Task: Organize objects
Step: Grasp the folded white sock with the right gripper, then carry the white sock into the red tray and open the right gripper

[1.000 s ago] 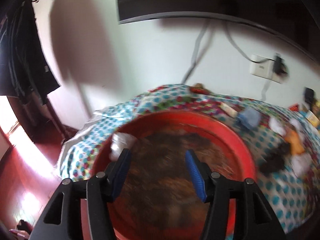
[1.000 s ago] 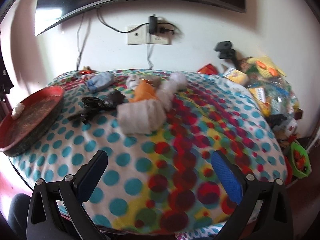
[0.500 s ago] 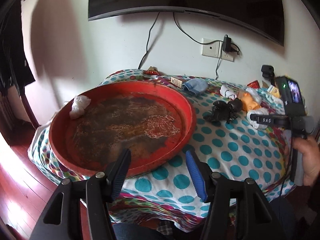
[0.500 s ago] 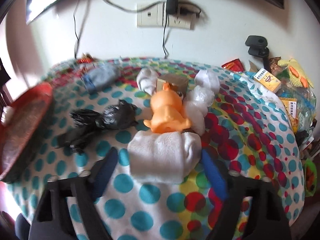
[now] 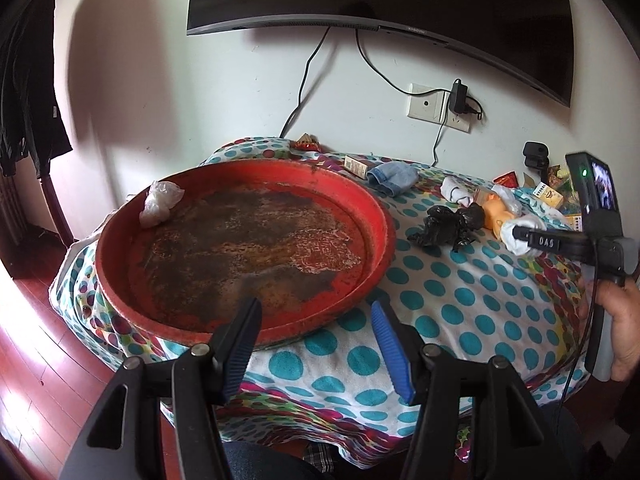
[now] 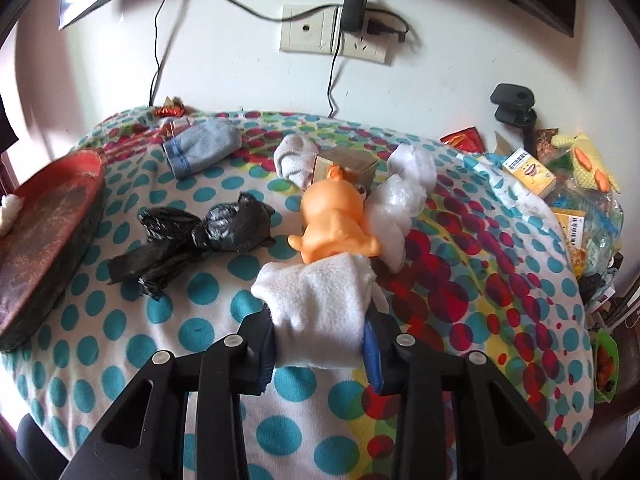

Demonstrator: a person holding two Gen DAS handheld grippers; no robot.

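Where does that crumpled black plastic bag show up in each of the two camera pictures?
Left wrist view: the black plastic bag lies right of centre on the dotted cloth, just right of the red tray.
Right wrist view: the black plastic bag lies left of centre, between the red tray and the orange toy.
Shared landmark: the wall socket.

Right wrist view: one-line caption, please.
Right gripper closed on a white rolled cloth beside an orange toy.
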